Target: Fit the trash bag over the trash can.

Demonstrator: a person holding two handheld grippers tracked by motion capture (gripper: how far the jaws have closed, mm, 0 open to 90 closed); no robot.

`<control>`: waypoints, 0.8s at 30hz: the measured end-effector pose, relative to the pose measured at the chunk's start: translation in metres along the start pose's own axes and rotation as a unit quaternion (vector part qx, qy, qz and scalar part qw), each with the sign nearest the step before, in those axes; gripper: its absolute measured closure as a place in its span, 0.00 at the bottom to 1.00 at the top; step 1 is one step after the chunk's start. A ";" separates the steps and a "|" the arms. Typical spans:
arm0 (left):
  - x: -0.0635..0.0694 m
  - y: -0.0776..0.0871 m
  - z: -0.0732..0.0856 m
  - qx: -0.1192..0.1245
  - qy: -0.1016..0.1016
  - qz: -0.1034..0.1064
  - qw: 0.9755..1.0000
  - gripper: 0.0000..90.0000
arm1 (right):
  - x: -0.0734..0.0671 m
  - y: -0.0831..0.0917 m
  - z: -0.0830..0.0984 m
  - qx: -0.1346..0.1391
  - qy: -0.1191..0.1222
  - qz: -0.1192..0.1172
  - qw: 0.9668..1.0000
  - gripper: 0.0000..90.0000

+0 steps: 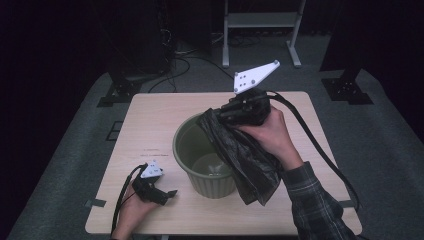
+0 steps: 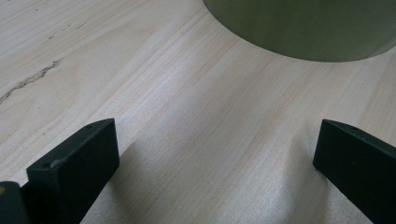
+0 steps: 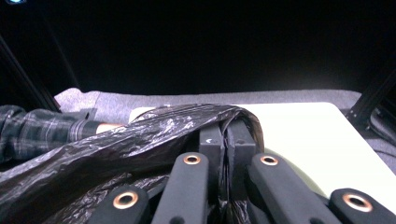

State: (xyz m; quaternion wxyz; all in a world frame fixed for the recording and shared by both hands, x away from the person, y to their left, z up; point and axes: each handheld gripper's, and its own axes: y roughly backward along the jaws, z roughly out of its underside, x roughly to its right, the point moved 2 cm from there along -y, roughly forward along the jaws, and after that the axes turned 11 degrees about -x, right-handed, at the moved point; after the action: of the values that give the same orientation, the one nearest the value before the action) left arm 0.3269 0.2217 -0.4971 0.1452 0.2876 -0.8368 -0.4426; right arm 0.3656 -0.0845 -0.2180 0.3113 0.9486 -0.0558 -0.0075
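An olive-green ribbed bin [image 1: 207, 159] stands upright in the middle of the wooden table [image 1: 150, 120]. My right gripper [image 1: 227, 110] is held above the bin's far right rim, shut on a black plastic bag [image 1: 250, 160] that hangs down over the bin's right side. In the right gripper view the jaws are pressed together with the black plastic bag [image 3: 116, 140] pinched between them. My left gripper [image 1: 170, 194] rests on the table left of the bin, near the front edge. Its jaws stand wide apart over bare wood, with the bin's wall [image 2: 303, 28] ahead of them.
Black stands and cables sit on the grey floor behind the table. A white frame [image 1: 260, 22] stands at the back. A person's plaid sleeve [image 1: 315, 200] comes in at the lower right. A black cable [image 1: 315, 145] trails from the right gripper across the table's right side.
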 end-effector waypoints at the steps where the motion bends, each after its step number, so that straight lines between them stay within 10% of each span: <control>1: 0.000 0.000 0.000 0.000 0.000 0.000 1.000 0.00 | 0.002 0.000 -0.003 0.003 0.000 -0.002 1.000 0.97; 24: 0.000 0.000 0.000 0.000 0.001 0.001 1.000 0.00 | 0.030 -0.032 -0.055 0.027 0.009 -0.025 0.999 0.96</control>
State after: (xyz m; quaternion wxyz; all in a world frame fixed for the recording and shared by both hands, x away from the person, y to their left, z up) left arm 0.3267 0.2216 -0.4972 0.1461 0.2874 -0.8369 -0.4424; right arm 0.4017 -0.0294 -0.1922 0.2857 0.9578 -0.0293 -0.0051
